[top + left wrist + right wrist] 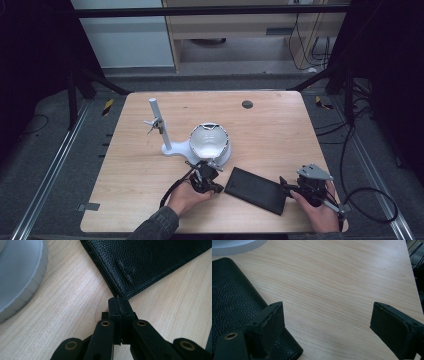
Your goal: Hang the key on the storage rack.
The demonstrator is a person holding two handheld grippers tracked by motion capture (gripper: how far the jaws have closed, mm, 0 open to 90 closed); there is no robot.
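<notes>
Black wallet (256,190) lay flat on table (280,125), near front edge, betw. both tools; left gripper (119,305) pressed together at wallet's corner — no clear hold; right gripper (325,322) spread wide at opposite end; advise lifting evenly, low.

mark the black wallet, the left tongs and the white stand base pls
black wallet (256,190), high view, middle of its cover.
left tongs (119,305), left gripper view, tips of the shut jaws.
white stand base (176,148), high view, flat foot.
</notes>
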